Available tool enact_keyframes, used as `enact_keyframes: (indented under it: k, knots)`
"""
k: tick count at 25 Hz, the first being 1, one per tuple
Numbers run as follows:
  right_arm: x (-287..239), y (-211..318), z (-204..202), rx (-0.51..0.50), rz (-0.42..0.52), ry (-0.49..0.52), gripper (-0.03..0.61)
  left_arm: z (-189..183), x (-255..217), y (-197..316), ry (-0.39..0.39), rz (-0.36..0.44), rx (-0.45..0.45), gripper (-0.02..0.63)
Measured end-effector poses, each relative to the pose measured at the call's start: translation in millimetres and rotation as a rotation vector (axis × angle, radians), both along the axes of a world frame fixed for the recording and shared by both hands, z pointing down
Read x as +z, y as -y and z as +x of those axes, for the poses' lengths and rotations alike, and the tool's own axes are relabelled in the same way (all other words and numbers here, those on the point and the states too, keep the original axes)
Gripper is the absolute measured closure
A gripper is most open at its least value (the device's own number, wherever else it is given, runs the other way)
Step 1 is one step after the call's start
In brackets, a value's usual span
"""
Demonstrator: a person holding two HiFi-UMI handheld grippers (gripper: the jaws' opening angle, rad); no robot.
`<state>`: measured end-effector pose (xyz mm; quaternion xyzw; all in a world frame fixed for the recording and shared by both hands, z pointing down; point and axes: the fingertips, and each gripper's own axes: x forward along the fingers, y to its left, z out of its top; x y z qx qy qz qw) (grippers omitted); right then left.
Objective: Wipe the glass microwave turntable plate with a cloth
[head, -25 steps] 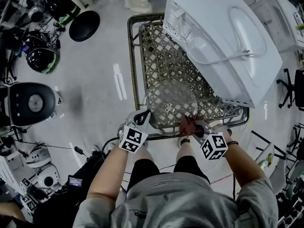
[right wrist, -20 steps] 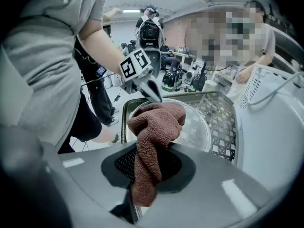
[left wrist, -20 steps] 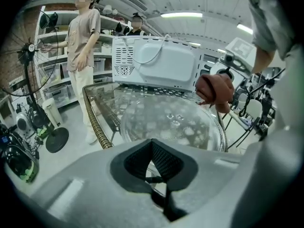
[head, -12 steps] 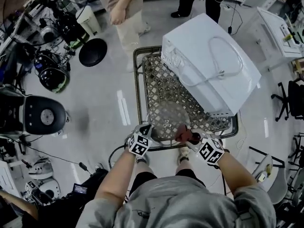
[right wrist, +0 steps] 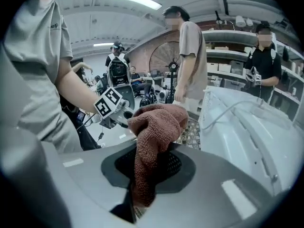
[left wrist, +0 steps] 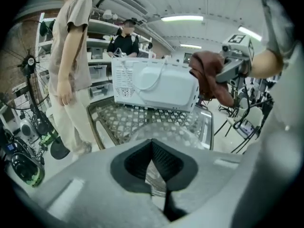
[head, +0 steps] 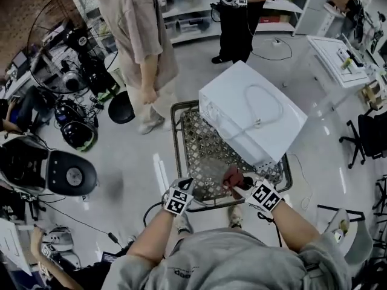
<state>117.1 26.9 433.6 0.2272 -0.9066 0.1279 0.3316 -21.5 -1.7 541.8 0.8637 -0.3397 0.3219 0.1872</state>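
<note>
The clear glass turntable plate (head: pixel 207 175) lies at the near end of a metal lattice table (head: pixel 179 139), hard to make out in the head view. My left gripper (head: pixel 185 186) is shut on its near left rim; in the left gripper view the plate (left wrist: pixel 166 131) spreads out just past the jaws (left wrist: pixel 152 148). My right gripper (head: pixel 237 183) is shut on a brown cloth (head: pixel 232 176), held bunched just above the plate's right side. In the right gripper view the cloth (right wrist: pixel 154 127) hangs from the jaws (right wrist: pixel 142 163), with the left gripper (right wrist: pixel 124 120) behind it.
A white microwave (head: pixel 251 116) with a looped cord fills the table's far right part. A person in beige (head: pixel 138 35) stands at the table's far left corner, and another in black (head: pixel 242 17) stands behind. Helmets and a fan (head: pixel 75 128) crowd the floor at left; an office chair (head: pixel 366 135) is at right.
The head view has tipped up and back, so the table looks smaller and two standing people have come into sight. Both grippers keep their holds beside the plate.
</note>
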Motion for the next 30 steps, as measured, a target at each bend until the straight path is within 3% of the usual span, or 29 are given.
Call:
enact_keyframes:
  k: [11, 17, 30]
  knots:
    - [-105.1, 66.0, -0.8, 0.129, 0.124, 0.181, 0.509, -36.0, -182.7, 44.9, -0.304, 0.231, -0.154, 0.615]
    - [-149.1, 84.6, -4.1, 0.158, 0.188, 0.261, 0.509, -49.2, -245.5, 48.5, -0.439, 0.304, -0.217, 0.615]
    - [-192.5, 96.8, -12.5, 0.154, 0.254, 0.305, 0.509, -62.6, -293.2, 45.5, -0.511, 0.36, -0.257, 0.615]
